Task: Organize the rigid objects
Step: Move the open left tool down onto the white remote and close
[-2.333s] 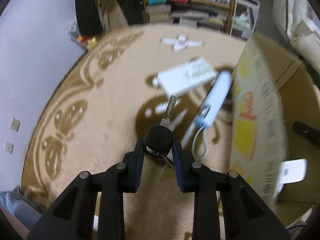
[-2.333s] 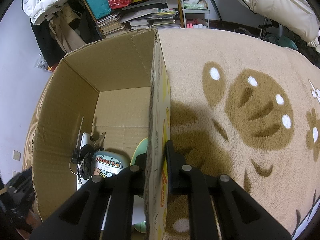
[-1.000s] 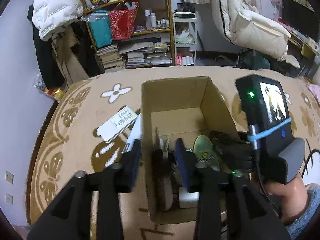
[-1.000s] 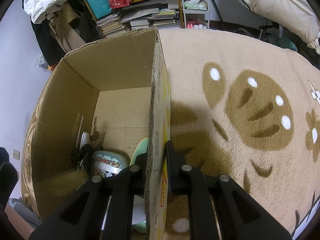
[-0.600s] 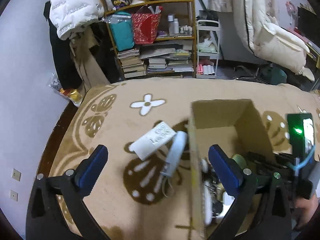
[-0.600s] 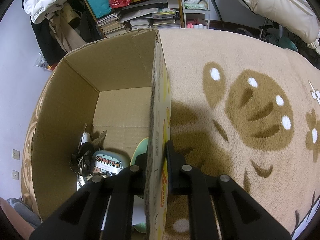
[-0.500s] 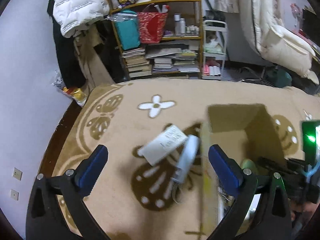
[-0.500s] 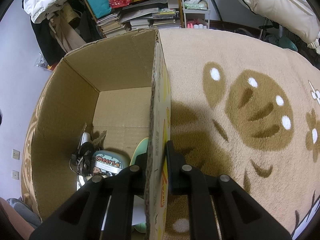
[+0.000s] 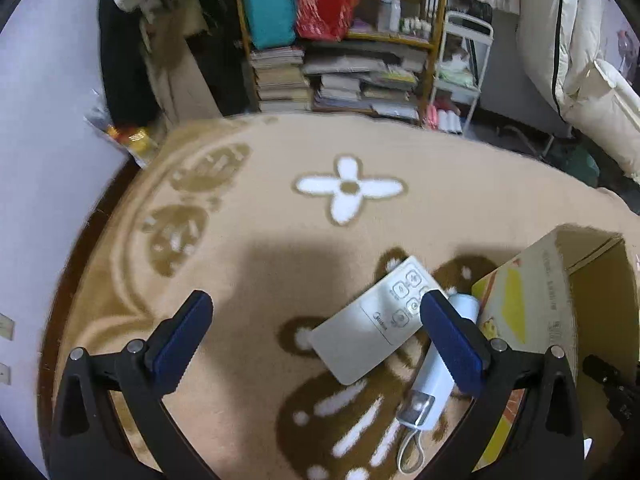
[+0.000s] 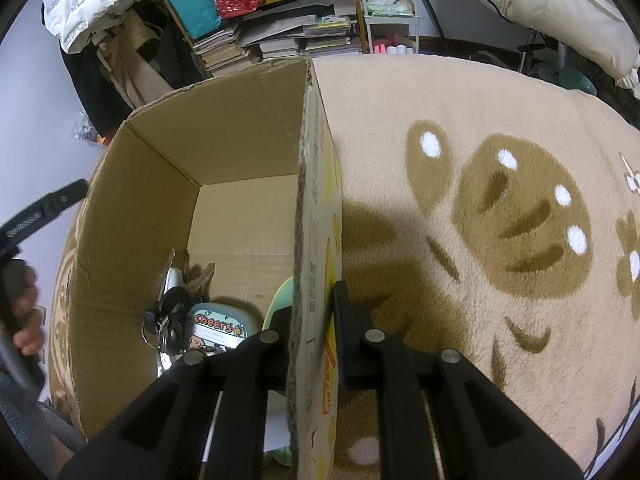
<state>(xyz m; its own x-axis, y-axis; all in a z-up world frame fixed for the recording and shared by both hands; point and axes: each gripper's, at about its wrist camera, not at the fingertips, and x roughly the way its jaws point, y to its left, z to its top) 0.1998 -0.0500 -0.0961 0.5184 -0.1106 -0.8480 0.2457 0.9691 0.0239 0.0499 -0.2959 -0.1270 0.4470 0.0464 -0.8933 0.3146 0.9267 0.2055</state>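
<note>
A white remote control (image 9: 376, 326) lies on the beige carpet beside a pale blue stick-shaped device (image 9: 440, 372) with a wrist loop. My left gripper (image 9: 316, 336) hovers wide open above the carpet, the remote just inside its right finger. The cardboard box (image 9: 532, 320) stands to the right. My right gripper (image 10: 310, 320) is shut on the box's right wall (image 10: 316, 216). Inside the box lie a key bunch (image 10: 166, 318), a round "cheers" tin (image 10: 218, 330) and a pale green item (image 10: 278, 302).
A shelf (image 9: 340, 40) stacked with books and bags stands past the carpet's far edge. A white padded coat (image 10: 560, 12) hangs at the right. A hand (image 10: 24, 320) holding the other gripper shows left of the box. Bare carpet (image 10: 500, 220) stretches right of the box.
My left gripper held the key bunch, carried it over the box, opened and left it inside. It then swung left to the remote and the blue device. The right gripper has stayed put.
</note>
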